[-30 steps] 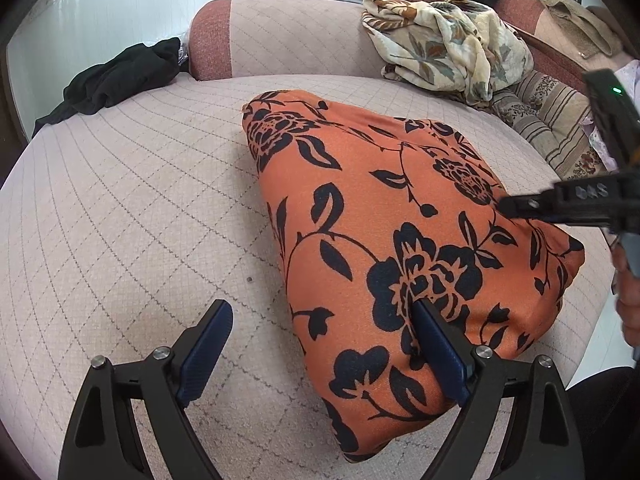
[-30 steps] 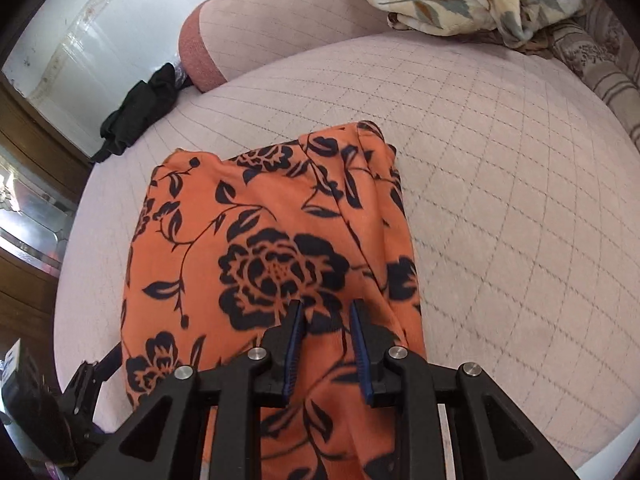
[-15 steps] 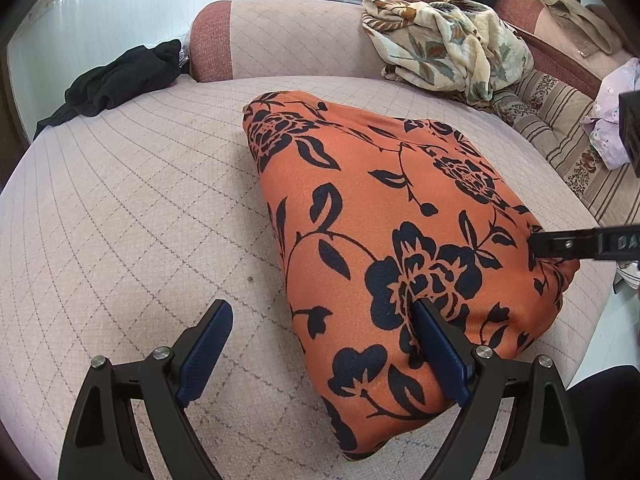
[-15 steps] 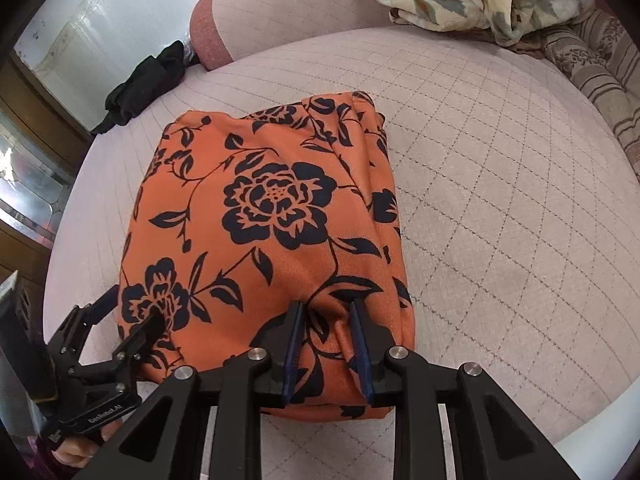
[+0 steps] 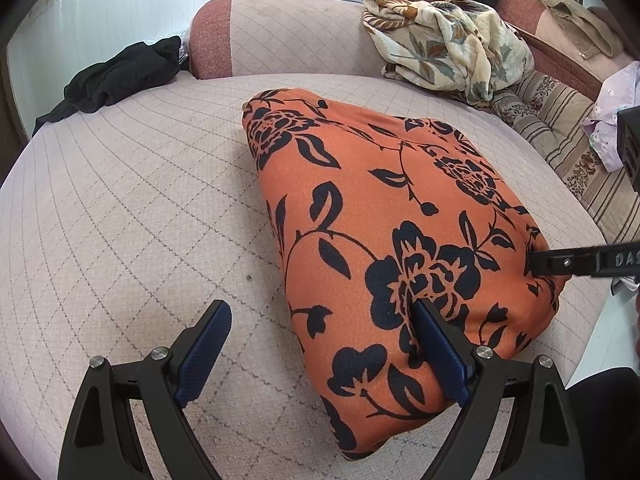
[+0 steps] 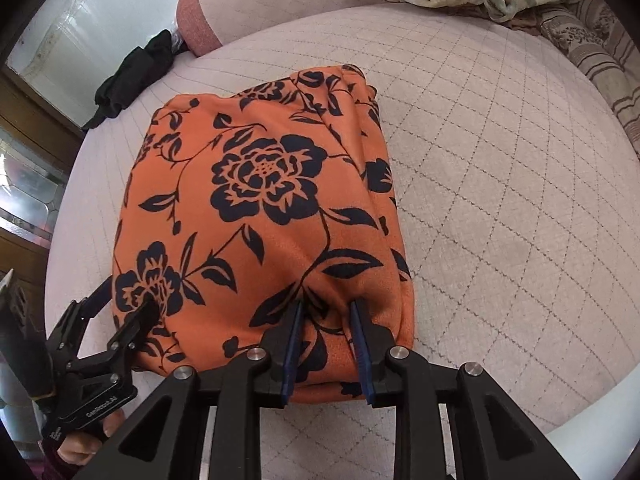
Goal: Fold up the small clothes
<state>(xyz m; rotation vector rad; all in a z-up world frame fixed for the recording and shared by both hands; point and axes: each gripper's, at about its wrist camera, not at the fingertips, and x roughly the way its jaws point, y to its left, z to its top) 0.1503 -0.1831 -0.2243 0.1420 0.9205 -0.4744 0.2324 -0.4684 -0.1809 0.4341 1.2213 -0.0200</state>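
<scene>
An orange garment with black flowers (image 5: 392, 220) lies folded on the round pink quilted bed (image 5: 120, 220); it also shows in the right wrist view (image 6: 260, 208). My left gripper (image 5: 320, 340) is open at the garment's near left edge, its right finger (image 5: 436, 344) resting on the cloth, its left finger over bare bed. It shows in the right wrist view (image 6: 128, 320). My right gripper (image 6: 326, 320) is shut on a pinch of the garment's near edge. It enters the left wrist view from the right (image 5: 536, 262).
A black garment (image 5: 120, 76) lies at the bed's far left. A cream floral blanket (image 5: 448, 48) is heaped at the back by the padded headrest (image 5: 280, 36). A striped cushion (image 5: 568, 140) and a lilac cloth (image 5: 616, 116) lie at the right.
My right gripper pulled the garment's edge towards me and down onto the bed, folding the cloth over. The left gripper stayed open in place.
</scene>
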